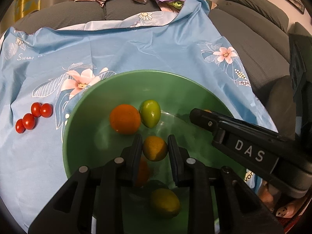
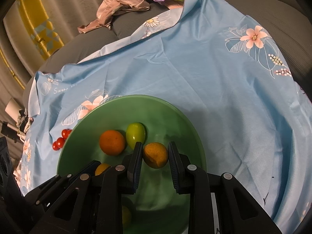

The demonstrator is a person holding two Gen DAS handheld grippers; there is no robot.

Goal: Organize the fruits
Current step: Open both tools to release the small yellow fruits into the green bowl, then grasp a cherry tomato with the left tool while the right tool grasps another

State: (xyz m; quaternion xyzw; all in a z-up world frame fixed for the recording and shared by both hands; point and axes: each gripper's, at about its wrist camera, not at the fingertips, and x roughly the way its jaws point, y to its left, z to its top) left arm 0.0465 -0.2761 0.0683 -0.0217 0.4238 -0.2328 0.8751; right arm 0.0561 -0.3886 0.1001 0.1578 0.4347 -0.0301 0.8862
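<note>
Both grippers, left and right, each pinching yellow citrus, centre frame over bowl. Lower gently, release low; avoid orange.

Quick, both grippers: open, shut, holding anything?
Left gripper: shut on a yellowish citrus.
Right gripper: shut on a speckled orange citrus.

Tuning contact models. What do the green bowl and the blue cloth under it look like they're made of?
Green bowl: probably glazed ceramic or hard plastic; smooth, glossy, with soft highlights and fruit reflections inside. Can't tell which.
Blue cloth: thin woven fabric, matte to faintly sheened; creases, a stitched hem and a printed flower pattern.
</note>
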